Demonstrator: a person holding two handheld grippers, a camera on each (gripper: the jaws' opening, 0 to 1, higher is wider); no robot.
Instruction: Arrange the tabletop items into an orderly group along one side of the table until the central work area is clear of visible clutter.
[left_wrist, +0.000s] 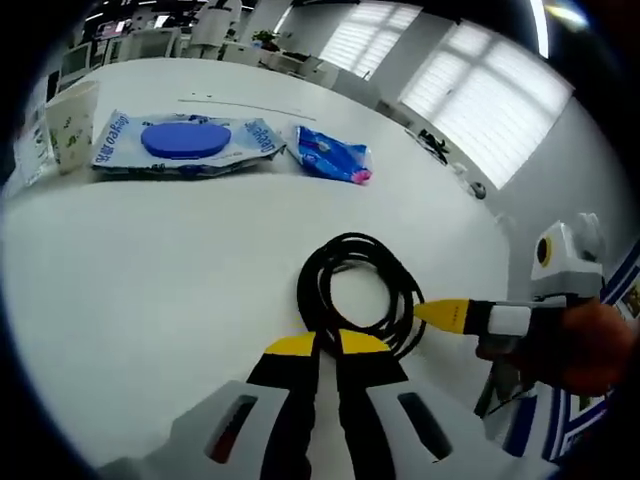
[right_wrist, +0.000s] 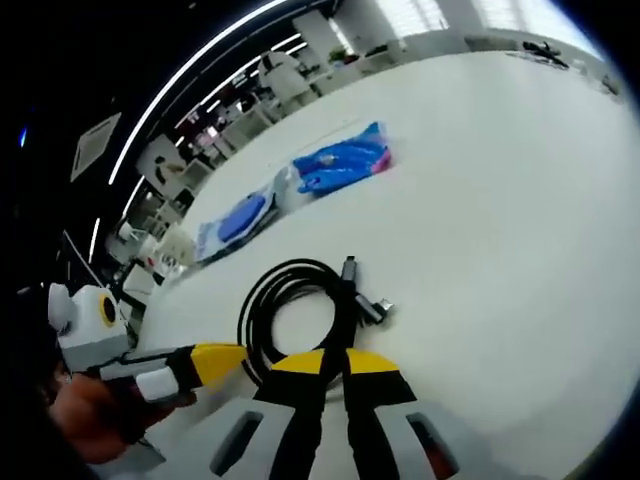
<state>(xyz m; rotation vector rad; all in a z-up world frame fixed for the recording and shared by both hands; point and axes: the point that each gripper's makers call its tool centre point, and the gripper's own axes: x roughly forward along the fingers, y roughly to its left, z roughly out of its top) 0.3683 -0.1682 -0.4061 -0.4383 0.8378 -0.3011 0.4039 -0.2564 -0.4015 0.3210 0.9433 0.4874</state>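
We are closing both claws on the coiled black cable (left_wrist: 355, 290) lying mid-bench. The left claw (left_wrist: 327, 343) and right claw (right_wrist: 334, 360) are each pinching its loop, jaws narrow. Next, we think, we carry it toward the blue wipes pack (left_wrist: 185, 143) near the far edge.

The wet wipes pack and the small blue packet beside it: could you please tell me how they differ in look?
The wet wipes pack lies flat and wide, with a large round blue lid on top; the small blue packet is narrower, crumpled and puffy, with no lid. The packet has pink at one end; the wipes pack has pale edges with blue print. Both are blue and rest on the white table.
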